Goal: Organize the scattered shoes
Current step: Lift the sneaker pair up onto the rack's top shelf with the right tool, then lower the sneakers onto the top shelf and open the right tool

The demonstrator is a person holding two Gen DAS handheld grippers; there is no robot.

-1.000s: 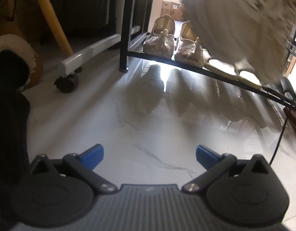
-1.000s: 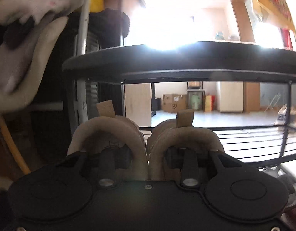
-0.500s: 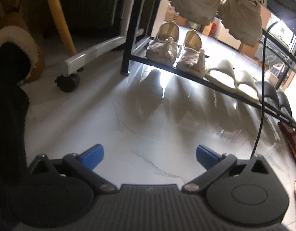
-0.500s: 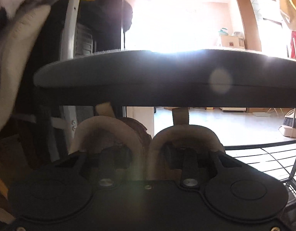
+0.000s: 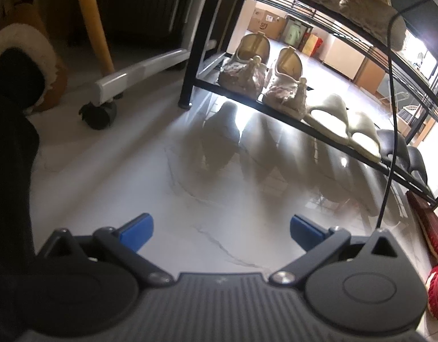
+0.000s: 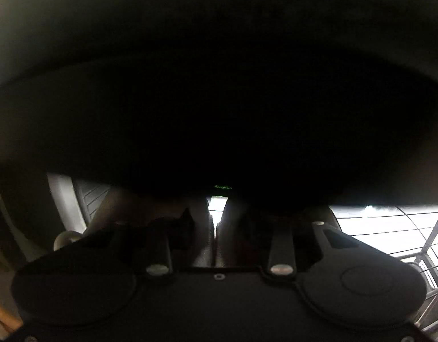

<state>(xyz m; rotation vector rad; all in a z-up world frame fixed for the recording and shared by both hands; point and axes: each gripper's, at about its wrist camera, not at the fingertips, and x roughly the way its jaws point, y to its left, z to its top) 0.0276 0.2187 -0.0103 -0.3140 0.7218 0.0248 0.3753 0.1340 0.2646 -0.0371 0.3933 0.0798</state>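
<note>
Shoe rack (image 5: 276, 104), black metal, fills 12 to 3 o'clock of the left wrist view. Bottom shelf, left to right: pair of beaded slip-ons (image 5: 261, 81), pair of pale slippers (image 5: 344, 126), pair of black shoes (image 5: 401, 151), all side by side with toes toward the floor edge. Upper shelf at 1 o'clock: pale sneakers (image 5: 364, 2), seen from below, a black cable (image 5: 391, 114) hanging past them. Off the rack: a fleece-lined boot (image 5: 28, 65) at 9 o'clock on the floor (image 5: 150, 176), and red shoes (image 5: 429, 256) at 4 o'clock beside the rack foot. Left gripper (image 5: 220, 228): jaws spread wide, nothing between them, over bare marble. Right gripper (image 6: 216, 228): jaws drawn together on the heels of the pale sneakers, one heel either side of a narrow gap; the view above is blacked out by a dark shelf close overhead. Risks, as judged: with the right camera nearly blind, the pair could be let go too near the shelf edge and tip off; the hanging cable could catch a shoe or the left gripper; the boot and red shoes lie at the margins and may be missed.
</note>
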